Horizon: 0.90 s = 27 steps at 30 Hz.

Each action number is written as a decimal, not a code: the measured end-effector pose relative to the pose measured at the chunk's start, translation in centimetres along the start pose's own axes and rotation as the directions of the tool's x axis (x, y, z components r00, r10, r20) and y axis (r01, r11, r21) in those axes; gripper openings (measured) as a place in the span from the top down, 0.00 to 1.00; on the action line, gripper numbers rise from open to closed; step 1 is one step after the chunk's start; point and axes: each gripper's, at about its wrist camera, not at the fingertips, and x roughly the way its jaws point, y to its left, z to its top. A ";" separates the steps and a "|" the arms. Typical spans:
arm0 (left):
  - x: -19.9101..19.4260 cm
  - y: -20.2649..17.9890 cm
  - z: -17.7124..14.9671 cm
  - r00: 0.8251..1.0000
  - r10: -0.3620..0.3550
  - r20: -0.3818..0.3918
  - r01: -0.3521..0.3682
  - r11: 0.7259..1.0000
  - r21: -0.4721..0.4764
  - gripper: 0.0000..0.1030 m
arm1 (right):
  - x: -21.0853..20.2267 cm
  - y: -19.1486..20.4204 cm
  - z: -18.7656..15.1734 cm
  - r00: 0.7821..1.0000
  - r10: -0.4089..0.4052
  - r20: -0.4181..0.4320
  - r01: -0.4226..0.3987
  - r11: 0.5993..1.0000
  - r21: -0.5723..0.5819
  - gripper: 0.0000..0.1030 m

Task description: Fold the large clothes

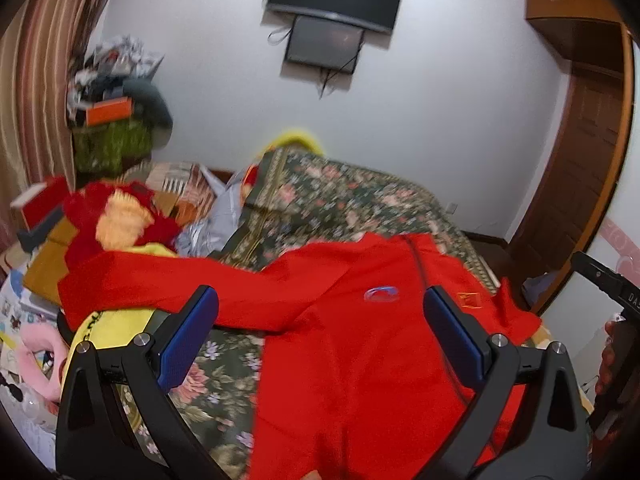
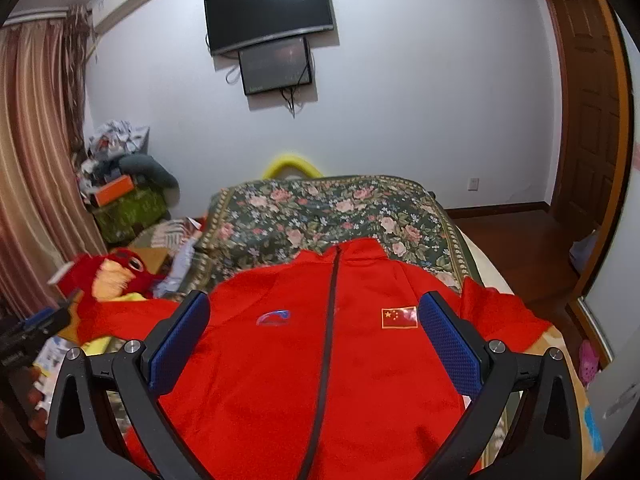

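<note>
The red jacket (image 2: 304, 360) lay face up on the bed's floral cover (image 2: 320, 216), zipped, its collar toward the far wall and its hem running under my view toward me. So its long axis ran straight away from both my claws, the dark zip marking the middle line. One sleeve (image 1: 160, 284) stretched out flat to my left, over a yellow cloth (image 1: 116, 328); the other bunched near the right edge of the bed.

My right gripper (image 2: 316, 344) hung above the chest, jaws spread wide with nothing between them, the zip passing almost midway between the blue pads (image 2: 448, 344). My left gripper (image 1: 320, 336) was equally wide open and empty, sitting further to the left, with the logo side of the chest and the root of the outstretched sleeve ahead of it. I judged the left one nearer that long sleeve, the right one nearer the flag badge and the bunched sleeve, so each side of the fold would fall naturally to its own hand. Neither claw touched the cloth, as far as I could tell.

Further out, a red plush toy (image 2: 112, 276) sat among clutter to the left of the bed. In the corner a green box (image 2: 128, 208) carried a pile of things I could not make out, an orange box (image 2: 112, 194) among them. Two dark screens (image 2: 272, 12) hung on the white wall.
</note>
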 end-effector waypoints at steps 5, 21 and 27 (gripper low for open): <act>5.5 5.4 -0.8 0.989 0.037 -0.140 -0.044 0.998 -0.054 0.08 | 4.6 -0.9 -0.8 0.993 0.005 -0.121 -0.001 0.999 0.033 0.00; 14.8 21.5 -4.0 0.930 -0.037 -0.366 -0.135 0.892 -0.431 0.13 | 14.1 -1.6 -5.5 0.865 0.056 -0.499 -0.021 0.997 0.075 0.00; 17.3 27.5 -4.6 0.928 -0.036 -0.370 -0.202 0.788 -0.582 0.31 | 14.4 -1.8 -5.5 0.868 0.059 -0.492 -0.018 0.996 0.087 0.00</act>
